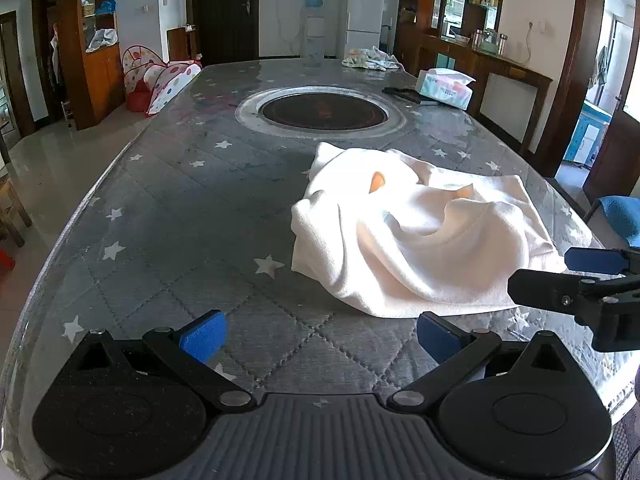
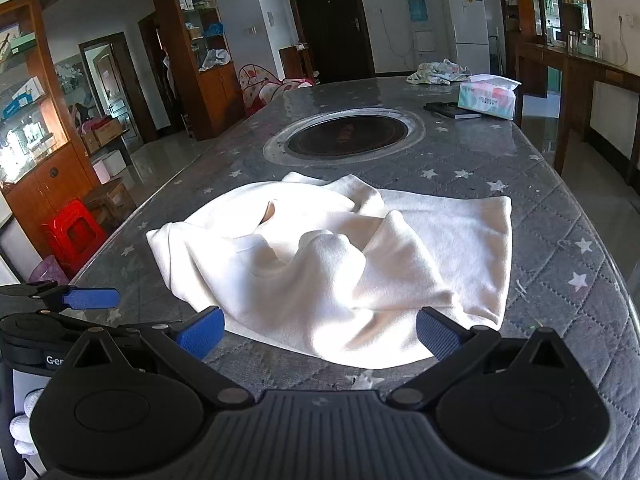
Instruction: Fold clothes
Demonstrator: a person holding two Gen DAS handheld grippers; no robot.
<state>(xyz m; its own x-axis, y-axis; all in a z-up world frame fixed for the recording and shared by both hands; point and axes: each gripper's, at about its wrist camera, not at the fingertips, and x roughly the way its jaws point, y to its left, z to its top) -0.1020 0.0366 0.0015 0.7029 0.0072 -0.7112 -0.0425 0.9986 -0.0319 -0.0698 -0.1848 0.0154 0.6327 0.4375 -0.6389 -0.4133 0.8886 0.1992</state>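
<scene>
White garment [image 1: 420,232] lies crumpled on the grey star-print quilted surface [image 1: 180,208], unfolded. Plain white knit, looks like a sweatshirt or tee; exact type unclear. Small orange patch [image 1: 377,181] shows near the upper middle, partly tucked in a fold. Ribbed seam curve runs across the centre bulge. Fabric is bunched into several raised ridges in the middle; far right portion lies flat with a straight hem edge. Left edge doubles over itself. Sits on the near half of the surface, just in front of the round inset burner [image 1: 324,110], not touching it. From the right wrist view the garment [image 2: 340,264] spreads wide, near edge close to the surface's front rim.
</scene>
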